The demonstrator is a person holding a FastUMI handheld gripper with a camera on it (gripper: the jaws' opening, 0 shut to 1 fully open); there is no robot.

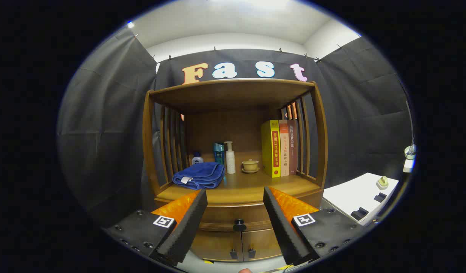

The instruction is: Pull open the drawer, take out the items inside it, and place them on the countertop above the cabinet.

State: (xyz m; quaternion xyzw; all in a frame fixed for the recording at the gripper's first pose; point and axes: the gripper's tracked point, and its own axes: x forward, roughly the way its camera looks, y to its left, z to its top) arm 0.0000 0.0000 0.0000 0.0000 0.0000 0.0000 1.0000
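Observation:
A wooden cabinet stands ahead of me, with a closed drawer (225, 216) under its countertop (248, 185). The drawer's dark round knob (239, 225) lies between my two fingers and some way beyond them. My gripper (235, 197) is open, with nothing between its fingers. What the drawer holds is hidden.
On the countertop lie a folded blue towel (200, 175), a small white jar (196, 159), a teal box (218, 152), a white pump bottle (230, 157), a lidded tea cup on a saucer (250, 165) and upright books (280, 148). Two small doors (233, 244) sit below the drawer. A white table (356, 195) stands at the right.

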